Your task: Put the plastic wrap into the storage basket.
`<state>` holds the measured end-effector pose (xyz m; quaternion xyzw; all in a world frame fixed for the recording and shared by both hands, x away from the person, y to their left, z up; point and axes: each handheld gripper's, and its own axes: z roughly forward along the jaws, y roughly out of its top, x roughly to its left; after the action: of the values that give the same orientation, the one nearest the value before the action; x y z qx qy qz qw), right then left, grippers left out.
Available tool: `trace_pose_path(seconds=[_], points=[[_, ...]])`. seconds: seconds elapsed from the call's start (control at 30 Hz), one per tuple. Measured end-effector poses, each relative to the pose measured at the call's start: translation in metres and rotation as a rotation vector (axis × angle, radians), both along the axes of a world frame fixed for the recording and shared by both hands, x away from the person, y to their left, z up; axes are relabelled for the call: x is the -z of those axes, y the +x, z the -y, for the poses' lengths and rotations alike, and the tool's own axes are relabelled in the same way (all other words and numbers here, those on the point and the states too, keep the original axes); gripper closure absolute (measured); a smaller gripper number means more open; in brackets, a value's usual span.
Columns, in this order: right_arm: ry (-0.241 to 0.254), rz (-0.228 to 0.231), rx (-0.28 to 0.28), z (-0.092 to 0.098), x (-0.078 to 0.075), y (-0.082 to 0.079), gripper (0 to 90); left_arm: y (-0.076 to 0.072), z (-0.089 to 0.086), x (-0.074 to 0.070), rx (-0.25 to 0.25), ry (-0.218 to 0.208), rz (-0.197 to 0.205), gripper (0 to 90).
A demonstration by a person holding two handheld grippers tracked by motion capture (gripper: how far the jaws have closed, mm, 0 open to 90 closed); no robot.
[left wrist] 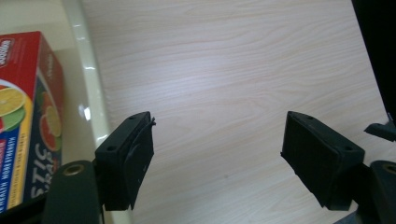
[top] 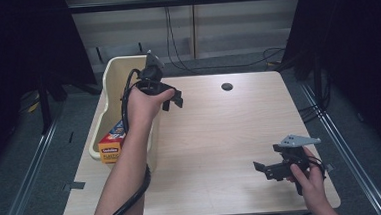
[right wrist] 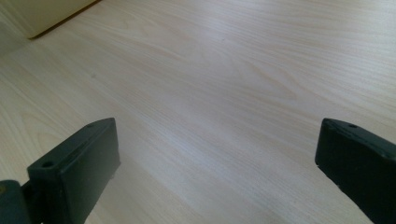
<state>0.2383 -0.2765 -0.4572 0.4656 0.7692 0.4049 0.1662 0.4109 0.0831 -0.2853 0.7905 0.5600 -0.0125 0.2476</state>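
Cream plastic forms the bin at the worktop's left edge, and a red and yellow box lies inside it, just outside the left gripper's left jaw as its own view frames it. Those jaws stand spread with nothing between them, over bare wood beside the bin's rim. The drop-off looks finished. The right gripper rests low, jaws wide and empty. Next probably comes pulling the left hand clear.
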Motion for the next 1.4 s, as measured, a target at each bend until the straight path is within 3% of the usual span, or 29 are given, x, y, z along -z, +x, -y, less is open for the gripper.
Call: trace_pose_path(seconds=[1.0, 1.37, 1.4], points=[[-0.010, -0.011, -0.015, -0.003, 0.002, 0.001, 0.0, -0.016, 0.043, 0.026, 0.158, -0.037, 0.007, 22.2], [-0.009, -0.019, -0.021, -0.004, 0.002, 0.000, 0.0, -0.019, 0.049, 0.034, 0.169, -0.044, 0.005, 21.5], [-0.008, -0.017, -0.019, -0.004, 0.002, 0.000, 0.0, -0.020, 0.050, 0.036, 0.163, -0.059, 0.001, 21.4]])
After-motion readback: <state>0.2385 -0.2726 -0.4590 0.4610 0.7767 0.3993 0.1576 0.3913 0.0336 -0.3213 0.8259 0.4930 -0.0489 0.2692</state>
